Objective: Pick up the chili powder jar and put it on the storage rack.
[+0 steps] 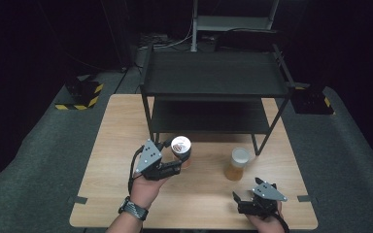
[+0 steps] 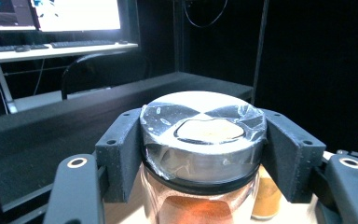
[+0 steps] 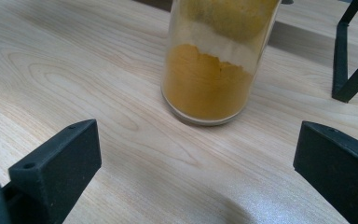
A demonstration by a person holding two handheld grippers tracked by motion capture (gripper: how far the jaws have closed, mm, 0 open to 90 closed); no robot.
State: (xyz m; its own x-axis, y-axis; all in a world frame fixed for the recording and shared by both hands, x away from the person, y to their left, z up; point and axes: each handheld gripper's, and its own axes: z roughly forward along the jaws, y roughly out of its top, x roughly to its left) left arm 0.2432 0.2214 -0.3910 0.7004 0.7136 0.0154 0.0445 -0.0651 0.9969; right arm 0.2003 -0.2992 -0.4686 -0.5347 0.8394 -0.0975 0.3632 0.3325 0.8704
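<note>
My left gripper (image 1: 178,162) is shut on a glass spice jar (image 1: 181,151) with a silver lid, held clear of the table just in front of the black shelf. In the left gripper view the two black pads clamp the jar (image 2: 203,140) just under its foil-wrapped lid, and reddish-orange powder shows below. A second jar (image 1: 237,164) of yellow-orange powder stands upright on the wooden table to the right. My right gripper (image 1: 236,200) rests near the table's front edge, open, pointing at that jar (image 3: 214,60) from a short distance; nothing lies between its fingers (image 3: 58,163).
A black two-tier metal shelf (image 1: 213,92) stands on the far half of the table (image 1: 126,121), its front legs (image 3: 349,70) close to the yellow jar. Dark floor surrounds the table. Bare wood lies between the two grippers.
</note>
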